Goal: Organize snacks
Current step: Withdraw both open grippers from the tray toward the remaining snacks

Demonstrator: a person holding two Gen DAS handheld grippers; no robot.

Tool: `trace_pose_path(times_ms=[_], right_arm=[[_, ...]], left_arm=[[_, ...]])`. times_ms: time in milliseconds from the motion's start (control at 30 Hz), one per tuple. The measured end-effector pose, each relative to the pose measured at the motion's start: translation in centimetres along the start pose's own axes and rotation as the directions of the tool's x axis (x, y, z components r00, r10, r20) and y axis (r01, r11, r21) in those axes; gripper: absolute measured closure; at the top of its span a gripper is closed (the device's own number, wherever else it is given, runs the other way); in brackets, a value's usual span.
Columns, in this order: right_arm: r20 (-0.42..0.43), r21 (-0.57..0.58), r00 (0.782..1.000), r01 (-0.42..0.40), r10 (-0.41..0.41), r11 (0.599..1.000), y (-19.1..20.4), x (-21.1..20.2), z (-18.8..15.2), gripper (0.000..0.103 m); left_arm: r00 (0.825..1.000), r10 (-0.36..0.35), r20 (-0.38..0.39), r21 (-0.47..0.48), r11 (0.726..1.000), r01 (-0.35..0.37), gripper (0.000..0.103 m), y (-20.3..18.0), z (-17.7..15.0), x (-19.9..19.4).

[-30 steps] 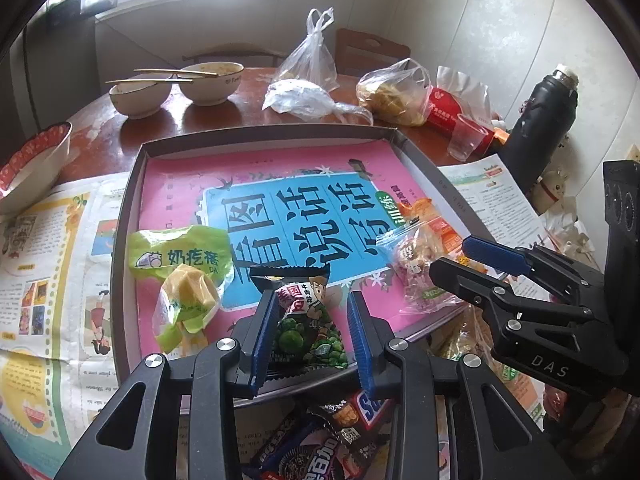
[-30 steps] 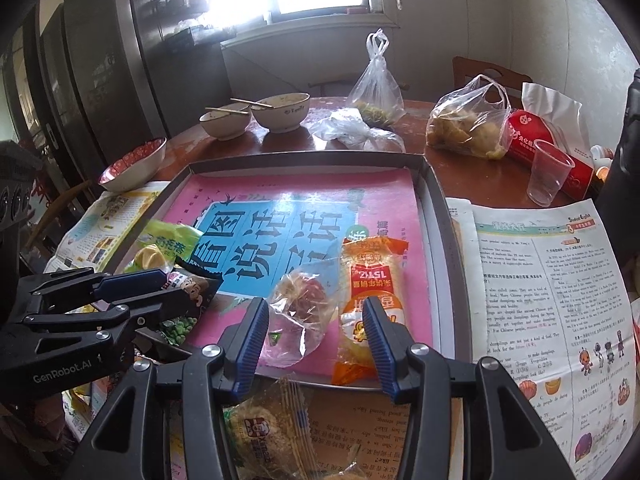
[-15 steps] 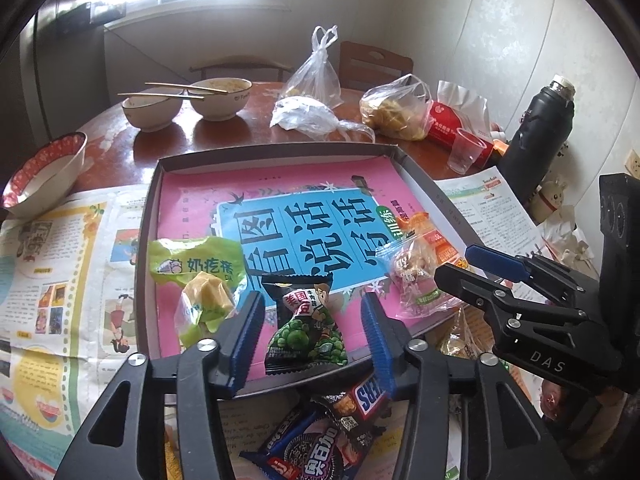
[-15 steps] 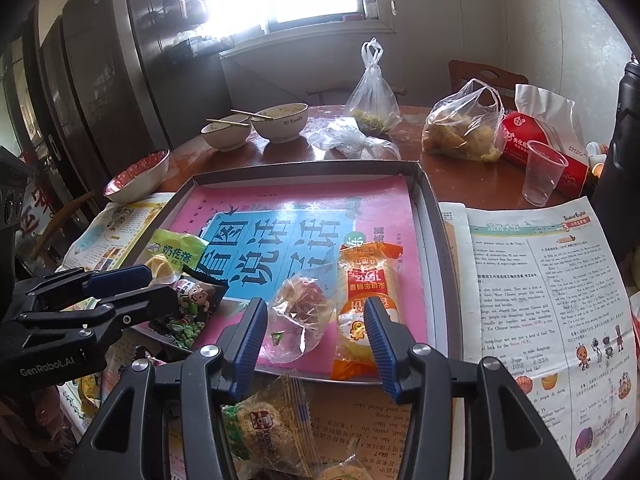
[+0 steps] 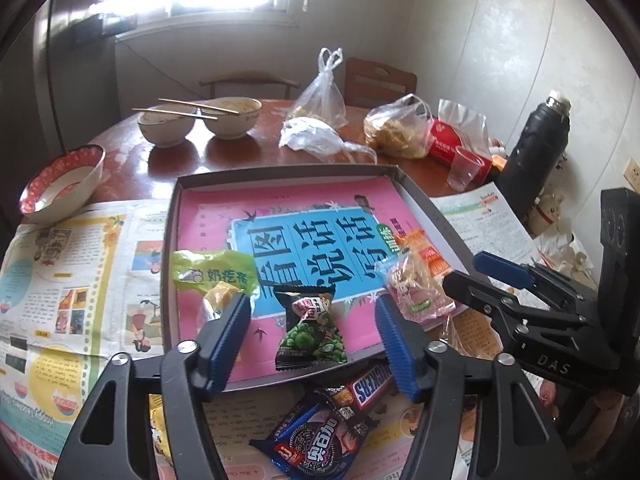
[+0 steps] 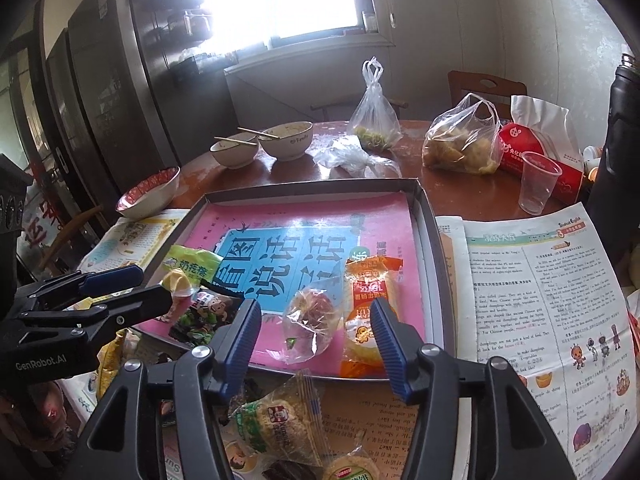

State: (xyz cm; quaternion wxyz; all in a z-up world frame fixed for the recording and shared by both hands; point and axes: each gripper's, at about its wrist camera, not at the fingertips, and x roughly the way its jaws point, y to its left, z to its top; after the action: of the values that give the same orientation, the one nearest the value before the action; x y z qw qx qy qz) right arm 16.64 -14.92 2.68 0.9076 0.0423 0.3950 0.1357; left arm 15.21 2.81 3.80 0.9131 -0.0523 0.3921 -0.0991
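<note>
Two grippers, both ours, jaws spread wide, nothing held. Left gripper [image 5: 314,338] poised over near edge of tray [image 5: 280,172]; green pea packet [image 5: 310,328] lies on tray's pink liner between blue fingers, touching neither. Right gripper [image 6: 316,336] likewise gaping; clear-wrapped snack [image 6: 310,320] and orange packet [image 6: 366,312] lie on tray between its fingers, untouched. Snickers bar [image 5: 370,382] and cookie packet [image 5: 316,440] wait on newspaper [image 5: 60,280] just outside tray, below left gripper.
</note>
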Motion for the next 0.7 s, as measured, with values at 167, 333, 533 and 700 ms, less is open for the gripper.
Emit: trace_pose_path(times_ms=[167,333,533,700], right_arm=[[0.016,0.011,1.0,-0.001,0.001,1.0,-0.2,-0.7,-0.1,0.042],[0.027,0.015,1.0,-0.004,0.003,1.0,-0.3,-1.3,-0.3,0.038],[0.045,0.022,0.999,-0.012,0.011,1.0,-0.5,-2.0,-0.3,0.038],[0.061,0.023,0.998,-0.018,0.017,1.0,-0.5,-2.7,-0.4,0.038]], left_arm=[[1.0,0.003,0.017,-0.014,1.0,-0.003,0.031,0.0,0.0,-0.7],[1.0,0.003,0.019,-0.006,1.0,-0.003,0.031,-0.4,-0.2,-1.2],[1.0,0.005,0.024,0.004,1.0,-0.005,0.031,-0.8,-0.3,-1.8],[1.0,0.014,0.027,0.007,1.0,-0.014,0.031,-1.0,-0.5,-2.2]])
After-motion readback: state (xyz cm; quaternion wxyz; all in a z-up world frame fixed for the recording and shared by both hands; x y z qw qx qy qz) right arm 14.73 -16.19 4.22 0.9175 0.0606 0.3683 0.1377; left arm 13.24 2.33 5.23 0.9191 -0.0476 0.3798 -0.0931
